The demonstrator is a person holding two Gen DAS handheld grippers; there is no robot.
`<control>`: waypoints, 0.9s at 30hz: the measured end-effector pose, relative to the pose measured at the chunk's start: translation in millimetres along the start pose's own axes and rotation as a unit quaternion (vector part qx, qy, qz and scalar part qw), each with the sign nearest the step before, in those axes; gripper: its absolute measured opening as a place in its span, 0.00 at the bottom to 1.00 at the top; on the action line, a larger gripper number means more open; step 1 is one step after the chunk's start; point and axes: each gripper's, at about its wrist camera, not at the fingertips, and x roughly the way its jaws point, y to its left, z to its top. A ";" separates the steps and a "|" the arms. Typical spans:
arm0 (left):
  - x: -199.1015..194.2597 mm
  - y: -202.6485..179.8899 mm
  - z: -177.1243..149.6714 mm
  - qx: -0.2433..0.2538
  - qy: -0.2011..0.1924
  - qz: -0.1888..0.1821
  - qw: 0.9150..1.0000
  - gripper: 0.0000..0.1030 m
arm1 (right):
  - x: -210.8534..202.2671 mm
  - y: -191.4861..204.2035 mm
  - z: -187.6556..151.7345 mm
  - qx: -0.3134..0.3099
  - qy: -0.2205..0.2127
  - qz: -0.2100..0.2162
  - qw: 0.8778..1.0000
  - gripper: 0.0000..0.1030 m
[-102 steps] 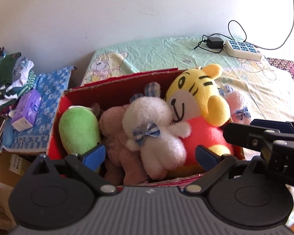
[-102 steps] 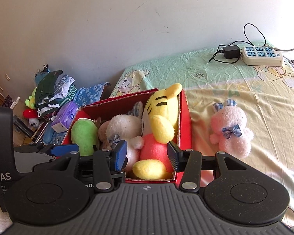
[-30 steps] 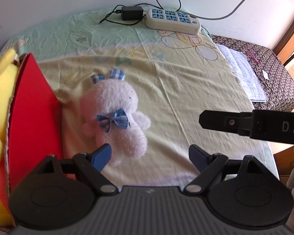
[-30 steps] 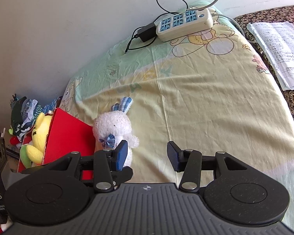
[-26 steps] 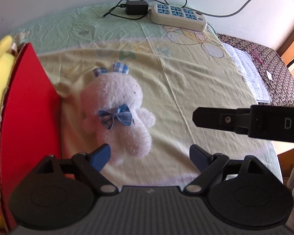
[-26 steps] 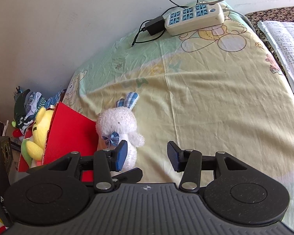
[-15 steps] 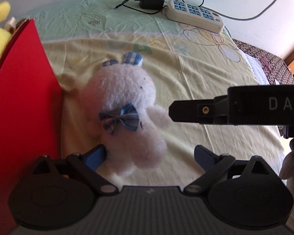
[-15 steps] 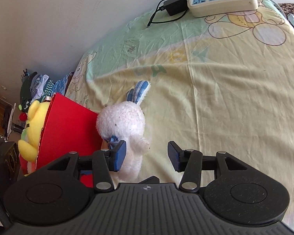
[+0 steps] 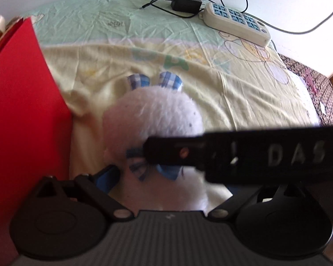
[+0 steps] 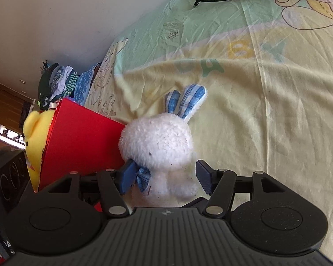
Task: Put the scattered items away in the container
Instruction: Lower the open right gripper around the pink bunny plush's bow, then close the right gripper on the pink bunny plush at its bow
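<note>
Your right gripper (image 10: 164, 177) straddles a fuzzy white plush rabbit (image 10: 157, 141) lying on the bed (image 10: 277, 110), its jaws opening, with the toy's soft body between the blue pads but not squeezed. Your left gripper (image 9: 168, 184) is also around the rabbit (image 9: 153, 115), its jaws closing yet wide; only its left blue pad shows clearly, just beside the toy's flank, while the right gripper's black bar crosses in front and hides the other side.

The rabbit has a round, shaggy head, blue-and-white checked ears and a matching checked bow (image 10: 143, 177) at the neck. It lies just beside the smooth red wall of the cardboard box (image 10: 82, 141), outside it. A yellow plush toy (image 10: 34, 133) bulges over the box rim.

The bed's creased cotton sheet is pale yellow and mint, printed with cartoon figures. At its far edge lie a cream, rounded power strip (image 9: 235, 22) and a black boxy adapter (image 9: 185, 1) with looping cable.
</note>
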 end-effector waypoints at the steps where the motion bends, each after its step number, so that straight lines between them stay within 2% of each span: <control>1: 0.9 -1.6 0.5 0.007 -0.003 0.007 1.000 0.91 | 2.0 0.0 -0.3 0.001 0.002 0.005 1.000 0.61; 4: 1.5 -4.0 -0.1 0.020 -0.003 0.013 1.000 0.87 | 7.0 -1.5 -0.1 0.013 0.015 0.025 0.999 0.51; 8: -2.1 -6.3 -1.3 0.018 0.000 0.002 1.000 0.82 | 4.0 3.8 -1.6 0.008 0.015 0.023 1.000 0.47; 12: -8.8 -11.7 -6.8 0.026 0.001 -0.011 1.000 0.73 | -6.4 7.4 -5.6 0.003 0.011 0.007 1.000 0.46; 27: -59.2 -39.5 -65.6 0.102 -0.002 -0.033 0.994 0.72 | -50.7 39.7 -61.1 -0.002 0.006 -0.038 0.999 0.46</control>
